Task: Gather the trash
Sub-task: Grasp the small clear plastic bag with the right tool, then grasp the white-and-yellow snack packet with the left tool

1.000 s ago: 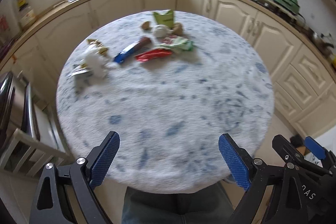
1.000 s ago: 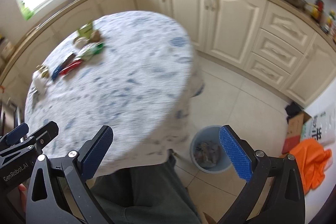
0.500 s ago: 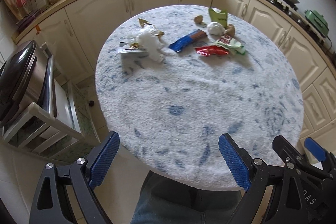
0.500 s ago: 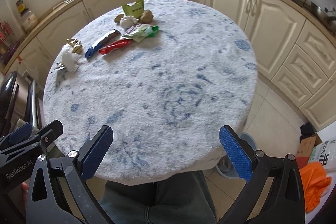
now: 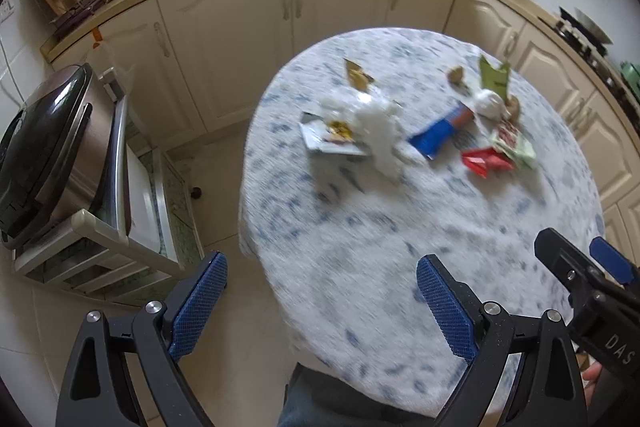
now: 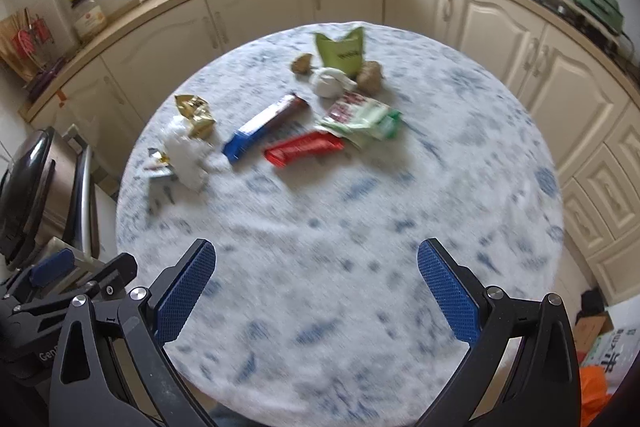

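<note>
Trash lies on the far half of a round table [image 6: 360, 307] with a white and blue cloth. I see a blue and brown bar wrapper [image 6: 264, 127] [image 5: 440, 131], a red wrapper [image 6: 304, 149] [image 5: 486, 161], a green and white packet [image 6: 360, 117] [image 5: 514, 143], a green pouch [image 6: 340, 51] [image 5: 494, 77], a white crumpled tissue [image 6: 188, 161] [image 5: 380, 131] and a gold wrapper [image 6: 194, 111] [image 5: 358, 75]. My left gripper [image 5: 322, 305] hangs open over the table's left edge. Above the near side my right gripper [image 6: 316, 293] is open too. Both hold nothing.
Cream kitchen cabinets [image 6: 256, 11] curve behind the table. A silver and black appliance [image 5: 52, 147] stands on a low rack at the left. An orange bag [image 6: 596, 391] and a cardboard box [image 6: 592, 327] lie on the floor at the right. A person's trouser leg [image 5: 332, 403] shows below.
Both views have swung left: the table sits further right in the left wrist view, and the bin has left the right wrist view. The trash has not moved. Both grippers stayed open.
</note>
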Demonstrator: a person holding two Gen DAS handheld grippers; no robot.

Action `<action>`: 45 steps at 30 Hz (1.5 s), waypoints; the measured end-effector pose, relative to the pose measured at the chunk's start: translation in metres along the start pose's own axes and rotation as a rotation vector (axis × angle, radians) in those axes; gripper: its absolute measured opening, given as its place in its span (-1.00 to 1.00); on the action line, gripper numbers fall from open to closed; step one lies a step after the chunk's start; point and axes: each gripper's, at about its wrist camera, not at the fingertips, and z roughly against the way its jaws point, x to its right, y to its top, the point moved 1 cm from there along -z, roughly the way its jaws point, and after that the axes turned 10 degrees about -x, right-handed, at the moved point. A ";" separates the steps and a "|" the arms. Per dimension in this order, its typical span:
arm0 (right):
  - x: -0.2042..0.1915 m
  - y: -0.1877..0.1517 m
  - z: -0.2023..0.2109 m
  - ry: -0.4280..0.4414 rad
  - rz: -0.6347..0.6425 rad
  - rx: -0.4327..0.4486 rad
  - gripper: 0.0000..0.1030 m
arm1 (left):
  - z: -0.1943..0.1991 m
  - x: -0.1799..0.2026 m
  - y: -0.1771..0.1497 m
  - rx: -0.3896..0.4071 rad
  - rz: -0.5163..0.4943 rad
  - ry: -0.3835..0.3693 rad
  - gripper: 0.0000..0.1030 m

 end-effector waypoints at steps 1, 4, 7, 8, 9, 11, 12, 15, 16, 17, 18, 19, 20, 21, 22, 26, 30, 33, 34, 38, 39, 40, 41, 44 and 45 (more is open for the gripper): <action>-0.005 0.009 -0.004 0.027 -0.002 -0.009 0.99 | -0.002 -0.007 0.008 0.001 0.012 0.001 0.81; -0.022 0.033 -0.016 0.088 0.018 -0.015 0.99 | -0.009 -0.025 0.027 0.003 0.043 0.000 0.81; -0.044 0.055 -0.030 0.068 0.061 -0.021 0.99 | -0.020 -0.043 0.044 -0.005 0.080 -0.009 0.81; -0.052 0.061 -0.035 0.066 0.084 -0.024 0.99 | -0.024 -0.049 0.049 -0.007 0.091 -0.013 0.81; -0.059 0.067 -0.041 0.066 0.105 -0.030 0.99 | -0.029 -0.057 0.054 -0.010 0.107 -0.018 0.81; -0.077 0.074 -0.053 0.055 0.153 -0.044 0.98 | -0.037 -0.066 0.062 -0.018 0.127 -0.026 0.81; -0.086 0.077 -0.060 0.050 0.178 -0.051 0.97 | -0.043 -0.072 0.067 -0.027 0.137 -0.033 0.81; -0.105 0.084 -0.085 0.045 0.217 -0.095 0.73 | -0.060 -0.082 0.078 -0.059 0.154 -0.041 0.80; -0.109 0.087 -0.095 0.047 0.217 -0.119 0.61 | -0.065 -0.085 0.080 -0.066 0.161 -0.047 0.81; -0.113 0.088 -0.104 0.045 0.222 -0.137 0.53 | -0.068 -0.088 0.083 -0.073 0.169 -0.054 0.81; -0.115 0.089 -0.111 0.034 0.233 -0.153 0.26 | -0.073 -0.092 0.085 -0.080 0.178 -0.067 0.81; -0.117 0.088 -0.120 0.031 0.249 -0.179 -0.09 | -0.076 -0.096 0.087 -0.084 0.184 -0.077 0.81; -0.117 0.087 -0.124 0.045 0.248 -0.196 -0.30 | -0.078 -0.099 0.090 -0.086 0.188 -0.083 0.81; -0.115 0.086 -0.125 0.040 0.243 -0.197 -0.54 | -0.079 -0.101 0.090 -0.085 0.190 -0.084 0.81; -0.115 0.085 -0.123 0.036 0.242 -0.182 -0.55 | -0.080 -0.102 0.092 -0.082 0.191 -0.082 0.81; -0.104 0.084 -0.102 0.069 0.212 -0.122 -0.60 | -0.078 -0.100 0.097 -0.073 0.188 -0.111 0.81; -0.085 0.089 -0.078 0.067 0.178 -0.064 -0.60 | -0.078 -0.087 0.104 -0.072 0.167 -0.159 0.81; -0.068 0.092 -0.067 0.063 0.142 -0.045 -0.60 | -0.086 -0.070 0.110 -0.080 0.135 -0.152 0.81; -0.064 0.093 -0.065 0.062 0.139 -0.040 -0.60 | -0.090 -0.065 0.113 -0.085 0.129 -0.147 0.81; -0.049 0.096 -0.054 0.055 0.119 -0.003 -0.60 | -0.112 -0.049 0.124 -0.101 0.101 -0.094 0.77; -0.046 0.096 -0.053 0.048 0.118 0.004 -0.60 | -0.119 -0.045 0.125 -0.109 0.092 -0.081 0.68; -0.045 0.097 -0.053 0.043 0.119 0.007 -0.60 | -0.125 -0.042 0.126 -0.116 0.082 -0.092 0.54; -0.043 0.098 -0.054 0.043 0.119 0.006 -0.60 | -0.130 -0.039 0.127 -0.108 0.077 -0.051 0.51; -0.037 0.098 -0.058 0.053 0.108 -0.001 -0.60 | -0.133 -0.037 0.123 -0.063 0.059 -0.020 0.40; -0.035 0.099 -0.059 0.051 0.101 0.000 -0.60 | -0.132 -0.039 0.121 -0.057 0.061 -0.021 0.27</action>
